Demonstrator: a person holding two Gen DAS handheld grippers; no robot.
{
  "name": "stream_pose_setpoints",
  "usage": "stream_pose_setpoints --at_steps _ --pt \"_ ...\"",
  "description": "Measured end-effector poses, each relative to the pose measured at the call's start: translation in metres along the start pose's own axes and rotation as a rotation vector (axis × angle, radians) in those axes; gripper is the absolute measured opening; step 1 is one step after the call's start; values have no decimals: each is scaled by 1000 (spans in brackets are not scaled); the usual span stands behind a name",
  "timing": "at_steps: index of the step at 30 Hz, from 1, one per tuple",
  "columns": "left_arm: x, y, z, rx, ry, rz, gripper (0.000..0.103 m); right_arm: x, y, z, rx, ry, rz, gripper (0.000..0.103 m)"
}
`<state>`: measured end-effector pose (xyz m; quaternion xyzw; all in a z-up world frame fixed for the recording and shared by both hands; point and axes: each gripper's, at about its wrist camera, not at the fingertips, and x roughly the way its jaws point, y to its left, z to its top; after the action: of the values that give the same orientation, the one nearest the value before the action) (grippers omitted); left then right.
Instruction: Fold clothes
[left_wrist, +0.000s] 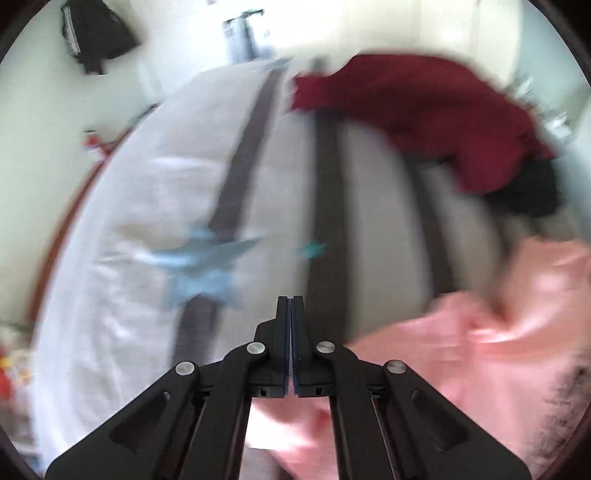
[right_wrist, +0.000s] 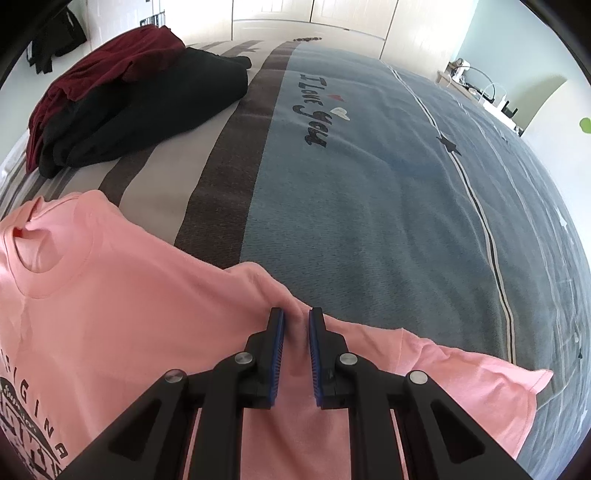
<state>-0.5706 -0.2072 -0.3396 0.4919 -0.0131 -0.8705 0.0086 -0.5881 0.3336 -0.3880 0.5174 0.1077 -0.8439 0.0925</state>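
Observation:
A pink T-shirt (right_wrist: 129, 295) with a dark print lies front up on the bed, collar to the left. My right gripper (right_wrist: 296, 314) is shut on a raised fold of it at the shoulder, beside the sleeve (right_wrist: 480, 380). The left wrist view is smeared by motion. In it my left gripper (left_wrist: 290, 298) has its jaws together over the striped bed cover (left_wrist: 147, 184), with nothing visible between the fingers. The pink T-shirt (left_wrist: 498, 350) lies to its lower right and under its arms.
A dark red garment (right_wrist: 103, 62) and a black garment (right_wrist: 166, 99) are piled at the bed's far left; the red garment (left_wrist: 443, 110) and the black one (left_wrist: 532, 192) also appear far right. The blue part of the cover (right_wrist: 369, 203) is bare. A person's forearm (left_wrist: 565, 398) shows low right.

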Motion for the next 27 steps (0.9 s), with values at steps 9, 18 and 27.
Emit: stream_pose_setpoints --at_steps 9,18,27 --pt "49 -59 -8 158 103 -2 30 -3 -13 -3 22 -1 49 12" --pt "56 -21 15 -57 57 181 2 -2 -10 -6 36 -31 36 12" --pt "43 -9 0 -71 84 177 5 -1 -3 -6 35 -26 -5 11"
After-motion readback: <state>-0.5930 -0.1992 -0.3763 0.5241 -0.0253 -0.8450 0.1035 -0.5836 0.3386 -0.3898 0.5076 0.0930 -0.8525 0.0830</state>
